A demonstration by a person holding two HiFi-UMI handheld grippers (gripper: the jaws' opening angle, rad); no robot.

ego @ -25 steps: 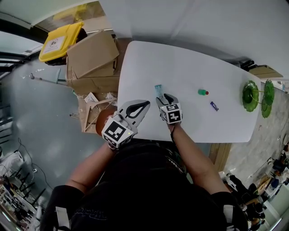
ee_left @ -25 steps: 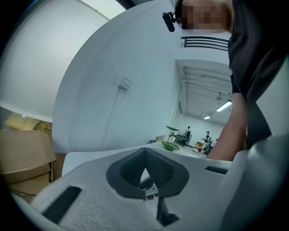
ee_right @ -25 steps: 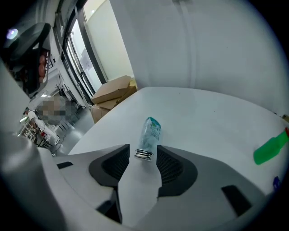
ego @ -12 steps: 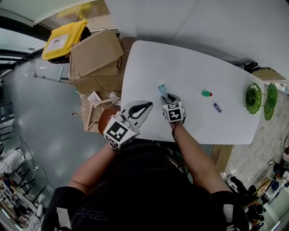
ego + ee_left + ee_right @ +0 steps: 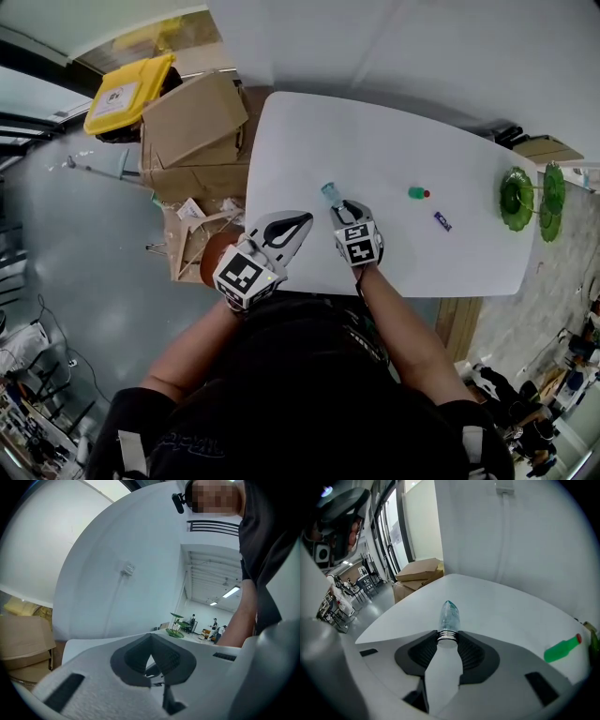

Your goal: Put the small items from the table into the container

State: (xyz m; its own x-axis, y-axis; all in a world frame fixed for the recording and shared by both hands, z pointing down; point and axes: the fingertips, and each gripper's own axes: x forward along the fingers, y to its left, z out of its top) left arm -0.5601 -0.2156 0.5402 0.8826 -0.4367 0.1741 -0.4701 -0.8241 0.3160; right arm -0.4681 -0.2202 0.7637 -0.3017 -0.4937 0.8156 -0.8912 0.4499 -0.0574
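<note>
The person is holding the right tool (image 5: 341, 208) over the near middle of the white counter (image 5: 375, 141), pointing steeply down. Its jaws are closing, and the pads are pressing on the ringed neck end of a small clear bottle (image 5: 450, 615), whose greenish tip is sticking out past the jaw tips. From the head view this bottle (image 5: 329, 194) is showing just beyond the tool's front, over the counter; whether it is touching the surface cannot be told. The left tool (image 5: 302, 219) is hanging beside the counter's near left edge, pointing roughly level; its jaw tips are meeting and nothing is sitting between them. Farther right on the counter a small green bottle (image 5: 419, 193) is lying on its side, well apart from the held one, and a small purple item (image 5: 442, 220) is lying near it, toward the near edge. A green tiered dish (image 5: 516, 199) is standing at the counter's far right end. Cardboard boxes (image 5: 192, 112) and a yellow lid (image 5: 127, 82) are lying on the floor past the left end.
</note>
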